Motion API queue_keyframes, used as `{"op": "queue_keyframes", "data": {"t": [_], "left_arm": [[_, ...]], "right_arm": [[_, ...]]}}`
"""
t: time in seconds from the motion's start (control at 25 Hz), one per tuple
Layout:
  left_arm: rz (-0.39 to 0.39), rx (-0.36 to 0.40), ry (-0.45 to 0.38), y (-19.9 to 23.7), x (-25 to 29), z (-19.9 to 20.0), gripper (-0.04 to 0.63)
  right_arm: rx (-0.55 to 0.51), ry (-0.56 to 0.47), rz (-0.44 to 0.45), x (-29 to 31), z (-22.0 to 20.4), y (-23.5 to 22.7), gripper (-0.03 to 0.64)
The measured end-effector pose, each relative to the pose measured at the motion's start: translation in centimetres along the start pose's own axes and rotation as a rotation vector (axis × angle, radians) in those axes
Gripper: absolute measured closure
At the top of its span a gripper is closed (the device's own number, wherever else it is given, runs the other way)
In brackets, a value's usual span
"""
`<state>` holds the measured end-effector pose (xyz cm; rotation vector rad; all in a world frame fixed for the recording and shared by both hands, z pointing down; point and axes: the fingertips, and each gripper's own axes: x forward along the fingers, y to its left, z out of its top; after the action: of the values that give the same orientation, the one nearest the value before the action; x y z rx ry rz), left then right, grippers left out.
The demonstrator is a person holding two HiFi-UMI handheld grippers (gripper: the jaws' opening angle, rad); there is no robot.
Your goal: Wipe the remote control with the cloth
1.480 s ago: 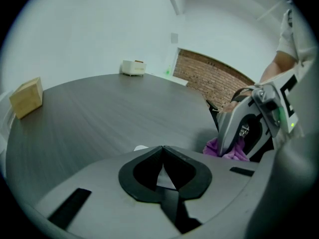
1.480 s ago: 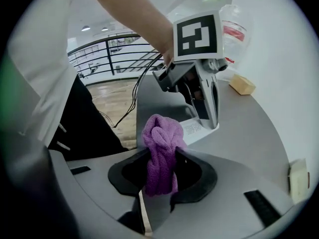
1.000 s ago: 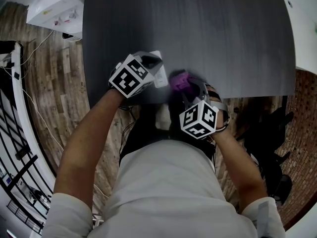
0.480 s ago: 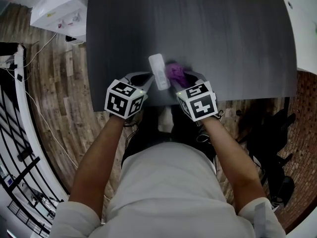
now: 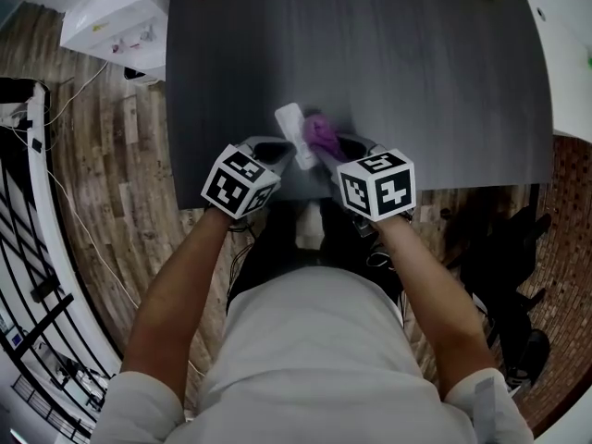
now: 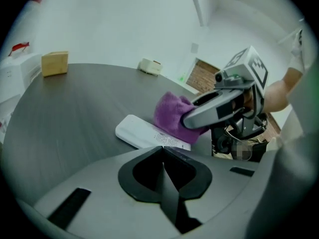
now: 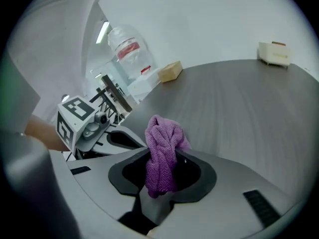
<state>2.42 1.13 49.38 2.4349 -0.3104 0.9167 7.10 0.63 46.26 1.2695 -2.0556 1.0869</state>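
Here we are at the near edge of the dark bench (image 5: 416, 63), and both grippers are in tight. The remote control (image 6: 139, 132) is a slim white bar, set close to the front edge between the two tools, its far end angled away and a little to the left. The left gripper (image 6: 162, 154) has its jaws pressed fully together, with nothing between them. Their tips sit right at the near end of the remote, though whether they actually press on it I cannot tell.

Over to the right gripper (image 7: 162, 171): its jaws are clamped on the purple cloth (image 7: 162, 141). The fabric is bunched into a thick fold that stands up out of the grip and spills past the tips. From the left gripper view that purple wad rests against the right-hand side of the remote, touching it about halfway along.

Further back on the bench, a small cardboard box (image 6: 55, 62) and a little cream-coloured object (image 6: 150, 66) stand well apart from the action. A large water bottle (image 7: 127, 49) shows beyond the bench in the right gripper view. Off the bench's left side, a white box (image 5: 111, 12) sits on the wooden floor (image 5: 102, 155).
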Motion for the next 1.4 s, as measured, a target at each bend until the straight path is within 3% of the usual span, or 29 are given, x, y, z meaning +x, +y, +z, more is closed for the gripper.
{"op": "queue_keyframes", "data": {"t": [0.16, 0.28, 0.4, 0.76, 0.88, 1.12, 1.4], "left_arm": [[0.019, -0.012, 0.013, 0.7, -0.9, 0.1, 0.58], [0.035, -0.098, -0.014, 1.2, -1.3, 0.3, 0.581], [0.025, -0.12, 0.004, 1.0, -0.7, 0.0, 0.581], [-0.021, -0.08, 0.053, 0.3, 0.1, -0.5, 0.58], [-0.019, -0.045, 0.083, 0.4, 0.0, -0.9, 0.58], [-0.023, 0.063, 0.149, 0.5, -0.6, -2.2, 0.58], [-0.005, 0.134, 0.187, 1.5, -3.2, -4.4, 0.58]], "right_arm": [[0.103, -0.109, -0.022, -0.8, 2.2, -2.0, 0.495], [0.316, -0.165, 0.09, 0.0, 2.3, -2.8, 0.495], [0.484, -0.219, 0.188, 1.0, 2.2, -2.9, 0.495], [0.65, -0.254, 0.315, 2.4, 1.7, -1.1, 0.495], [0.66, -0.231, 0.382, 1.9, 2.0, -0.1, 0.495], [0.556, -0.188, 0.478, 1.0, 2.7, 3.8, 0.495], [0.493, -0.118, 0.477, 2.2, 1.8, 6.6, 0.495]]}}
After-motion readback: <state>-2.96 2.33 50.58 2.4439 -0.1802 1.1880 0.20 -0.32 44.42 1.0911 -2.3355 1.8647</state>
